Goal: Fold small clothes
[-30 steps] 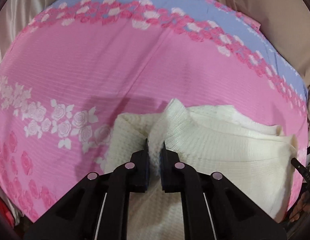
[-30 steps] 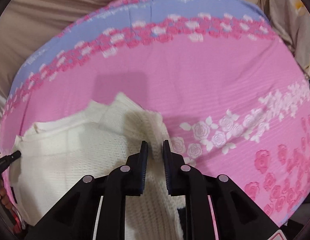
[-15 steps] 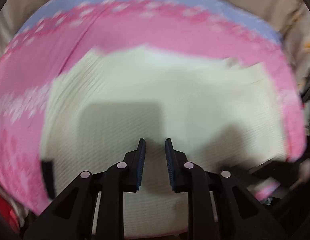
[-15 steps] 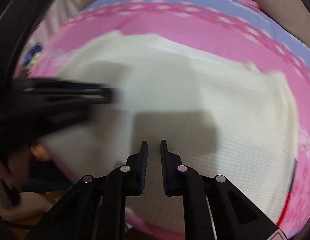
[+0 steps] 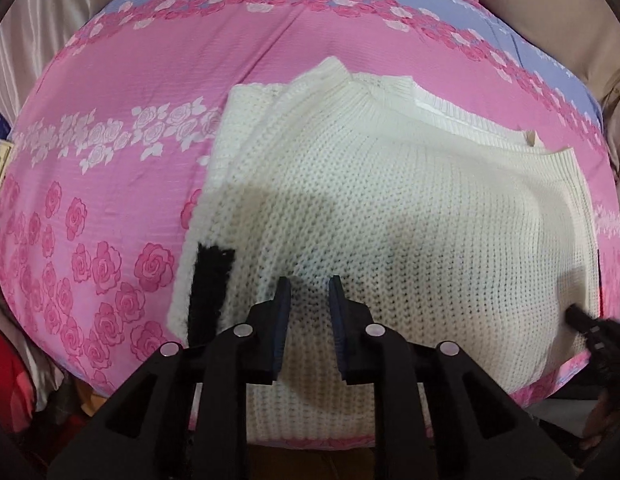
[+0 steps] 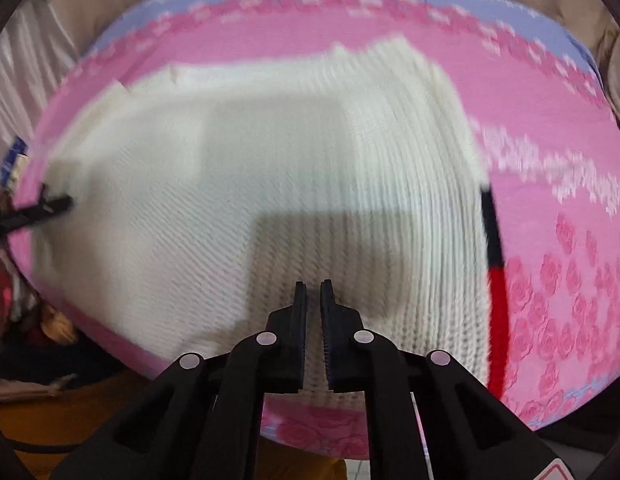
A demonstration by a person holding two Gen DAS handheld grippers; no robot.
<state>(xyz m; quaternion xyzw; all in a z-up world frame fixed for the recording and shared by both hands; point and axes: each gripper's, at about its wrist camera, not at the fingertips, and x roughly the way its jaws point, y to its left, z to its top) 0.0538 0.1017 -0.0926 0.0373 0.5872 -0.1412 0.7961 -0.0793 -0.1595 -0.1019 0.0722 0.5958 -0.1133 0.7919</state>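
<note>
Nearest me, my left hand-held gripper [image 5: 308,294] hangs over the cream chunky-knit sweater [image 5: 389,220] with its jaws a little apart; they have just been opening, and nothing sits between them. My right hand-held gripper [image 6: 313,298] points down over the same sweater [image 6: 250,200] with its jaws drawn together on nothing, having just been closing. The sweater lies folded into a rough rectangle on the pink rose-printed bedsheet [image 5: 110,184], filling the middle of both views. At about eight o'clock from my left jaws a black fuzzy strip [image 5: 208,292] lies along the sweater's edge; what it belongs to I cannot tell. In the blurred right view a black-and-red strip [image 6: 495,300] runs along the edge at three o'clock. Further out, towards twelve o'clock, the ribbed collar and stacked layers [image 5: 389,92] show, and beyond them the sheet's lilac band [image 5: 429,0]. I judge the knit soft, thick, stretchy and fairly light, and liable to sag and slide apart in layers. I would pinch a doubled edge or the ribbed hem, through every layer.
</note>
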